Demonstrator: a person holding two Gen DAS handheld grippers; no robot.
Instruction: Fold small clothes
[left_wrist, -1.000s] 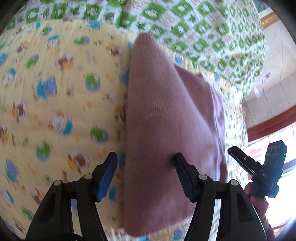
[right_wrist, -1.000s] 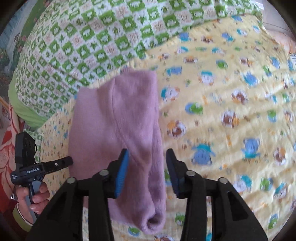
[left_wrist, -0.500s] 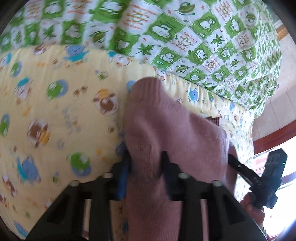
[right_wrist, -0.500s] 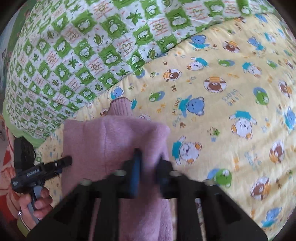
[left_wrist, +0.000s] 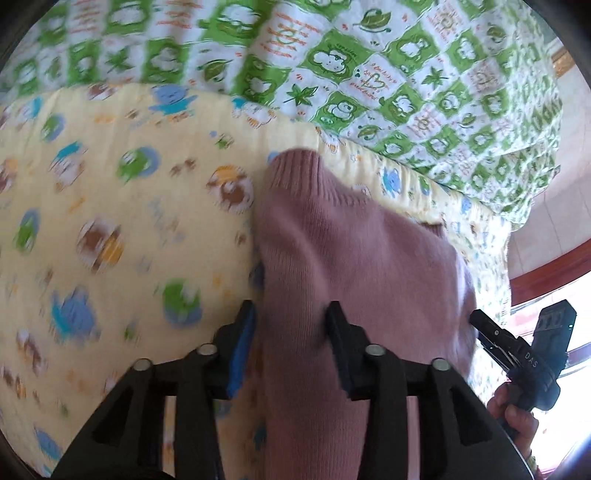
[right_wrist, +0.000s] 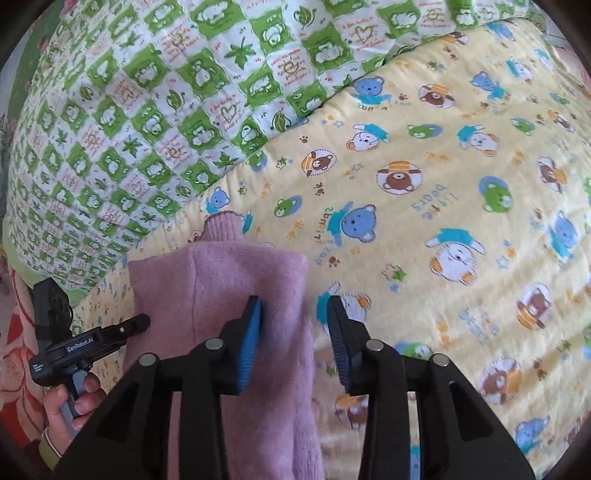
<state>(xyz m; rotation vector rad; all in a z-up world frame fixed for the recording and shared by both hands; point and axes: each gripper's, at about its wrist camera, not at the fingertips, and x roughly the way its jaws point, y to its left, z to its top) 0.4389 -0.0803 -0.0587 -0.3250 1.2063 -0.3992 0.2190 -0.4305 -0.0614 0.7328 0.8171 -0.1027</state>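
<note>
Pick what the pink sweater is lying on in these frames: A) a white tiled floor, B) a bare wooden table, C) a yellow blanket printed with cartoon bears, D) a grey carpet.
C: the pink sweater rests on a yellow blanket covered in little bears, with a green and white checked quilt lying behind it.

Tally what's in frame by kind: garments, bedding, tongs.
Garments: 1, pink knit sweater
Bedding: 2, yellow bear-print sheet, green checked quilt
Tongs: 2, left tongs, right tongs
Total: 5
</note>
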